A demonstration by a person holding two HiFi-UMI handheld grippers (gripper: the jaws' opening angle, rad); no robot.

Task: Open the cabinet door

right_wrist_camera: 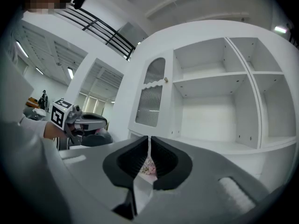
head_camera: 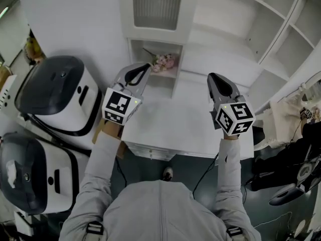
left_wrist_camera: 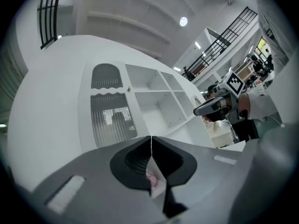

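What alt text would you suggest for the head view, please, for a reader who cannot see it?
A person holds the left gripper and right gripper, both shut and empty, over a white counter facing a closed cabinet door with ribbed glass. Pink flowers sit in the niche below; two appliances stand left.

White ribbed-glass cabinet door [right_wrist_camera: 152, 97], shut, small knob [right_wrist_camera: 165, 80] at its right edge

A white open shelving unit [right_wrist_camera: 219, 101] with bare compartments rises from a flat white countertop [head_camera: 165, 129], and a dark grey floor [head_camera: 143, 167] shows below the counter's front edge. Round ceiling lamps [left_wrist_camera: 183, 21] glow overhead near a black barred railing [left_wrist_camera: 224, 34]. Two large white-and-black domed appliances [head_camera: 60, 92] sit just beside the counter's left end.
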